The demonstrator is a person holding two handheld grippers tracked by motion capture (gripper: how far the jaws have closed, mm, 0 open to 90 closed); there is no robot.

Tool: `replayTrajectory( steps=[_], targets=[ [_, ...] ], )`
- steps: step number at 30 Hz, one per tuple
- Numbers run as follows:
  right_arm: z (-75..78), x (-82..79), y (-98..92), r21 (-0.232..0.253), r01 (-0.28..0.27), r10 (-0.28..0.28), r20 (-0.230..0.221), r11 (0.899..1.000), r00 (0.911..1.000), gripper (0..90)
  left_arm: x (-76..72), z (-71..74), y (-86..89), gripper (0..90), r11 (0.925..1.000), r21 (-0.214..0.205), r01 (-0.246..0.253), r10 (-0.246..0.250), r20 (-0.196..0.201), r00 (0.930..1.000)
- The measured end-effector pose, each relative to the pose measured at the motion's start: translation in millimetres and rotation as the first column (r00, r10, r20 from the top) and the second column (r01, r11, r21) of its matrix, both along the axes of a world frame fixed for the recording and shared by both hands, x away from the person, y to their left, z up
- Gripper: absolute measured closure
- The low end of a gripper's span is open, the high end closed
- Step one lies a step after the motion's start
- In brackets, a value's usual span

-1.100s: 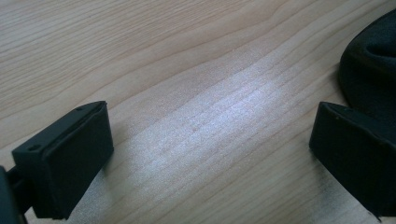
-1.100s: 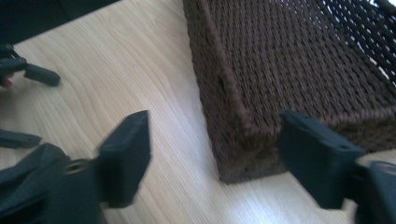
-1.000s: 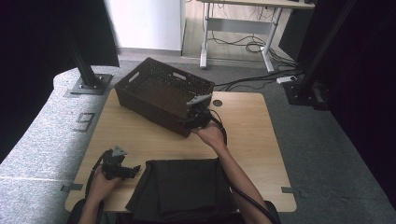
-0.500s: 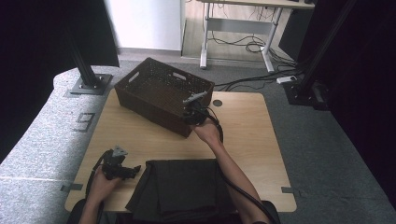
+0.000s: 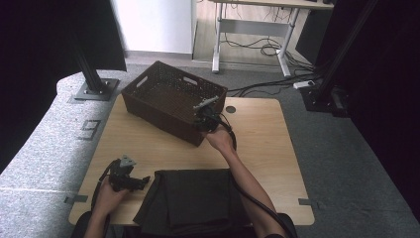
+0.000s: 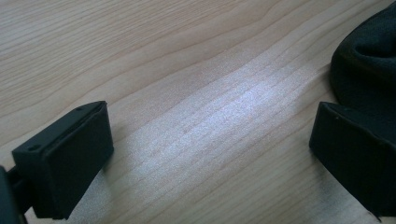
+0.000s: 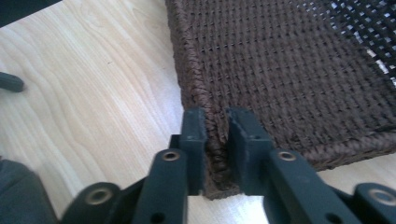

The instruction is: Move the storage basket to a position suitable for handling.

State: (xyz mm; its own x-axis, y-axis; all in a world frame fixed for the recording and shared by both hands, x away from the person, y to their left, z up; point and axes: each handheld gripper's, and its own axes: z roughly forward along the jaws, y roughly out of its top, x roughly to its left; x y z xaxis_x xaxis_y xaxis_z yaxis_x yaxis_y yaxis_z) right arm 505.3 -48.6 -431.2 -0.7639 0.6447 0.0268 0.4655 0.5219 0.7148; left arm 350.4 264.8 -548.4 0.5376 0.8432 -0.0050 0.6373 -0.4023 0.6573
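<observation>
My right tongs (image 7: pixel 215 140) pinch the basket (image 5: pixel 168 96) corner; left tongs (image 6: pixel 210 154) gape. A hard tug may slip the weave.

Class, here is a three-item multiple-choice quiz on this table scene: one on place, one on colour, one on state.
1. Where does the folded black cloth lie? A near table edge; B inside basket; C on the floor.
2. What colour is the woven rectangular basket? A white; B dark brown; C red.
3. How is the right gripper? A wide open over bare wood; B clamped on the basket's corner; C holding cloth.

Answers: 1 A, the cloth lies by the person's forearms; 2 B, both views show brown weave; 3 B, its jaws pinch the corner edge.
</observation>
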Motion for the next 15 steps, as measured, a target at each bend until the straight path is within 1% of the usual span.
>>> replayTrajectory(
  steps=[9,15],
  targets=[
    [-0.8,-2.4,-2.1,0.0,0.012,-0.012,-0.009,1.0,0.9999,77.1,-0.4,0.0,-0.4,0.0,1.0,0.0,0.001,-0.001,0.0,1.0],
    [-0.8,-4.2,-8.4,-0.002,0.008,-0.008,-0.012,1.0,0.9999,77.0,-0.4,0.0,-0.4,0.0,1.0,0.0,0.001,-0.001,0.0,1.0]
  ],
)
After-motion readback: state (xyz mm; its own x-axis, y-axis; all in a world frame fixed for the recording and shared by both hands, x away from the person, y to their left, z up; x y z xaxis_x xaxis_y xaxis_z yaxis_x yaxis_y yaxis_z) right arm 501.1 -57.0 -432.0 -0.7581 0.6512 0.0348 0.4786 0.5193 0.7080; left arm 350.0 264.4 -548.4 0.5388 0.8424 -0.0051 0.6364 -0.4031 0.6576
